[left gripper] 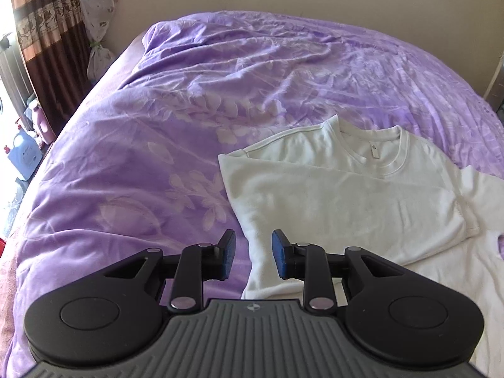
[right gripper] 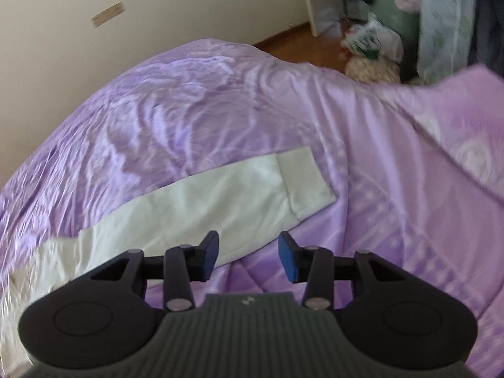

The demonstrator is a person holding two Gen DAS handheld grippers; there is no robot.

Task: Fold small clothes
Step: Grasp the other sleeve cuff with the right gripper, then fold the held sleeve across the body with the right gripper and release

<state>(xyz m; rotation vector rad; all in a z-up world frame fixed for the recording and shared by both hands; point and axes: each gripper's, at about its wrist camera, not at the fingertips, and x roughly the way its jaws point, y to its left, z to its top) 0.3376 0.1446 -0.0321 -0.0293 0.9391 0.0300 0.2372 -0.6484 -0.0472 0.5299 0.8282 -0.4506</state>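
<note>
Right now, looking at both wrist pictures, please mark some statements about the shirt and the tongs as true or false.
1. The white shirt lies on a purple blanket. True.
2. The left tongs grip the shirt. False: they are open, with nothing between them.
3. One sleeve lies stretched out on the blanket. True.
4. The right tongs are shut on the cuff. False: they are open and hold nothing.
5. The shirt's collar is showing. True.

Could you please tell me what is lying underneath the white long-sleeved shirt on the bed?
The white shirt lies flat on a purple floral duvet, which shows all around it. Its sleeve rests on the same duvet. Anything beneath the shirt's body is covered.
</note>
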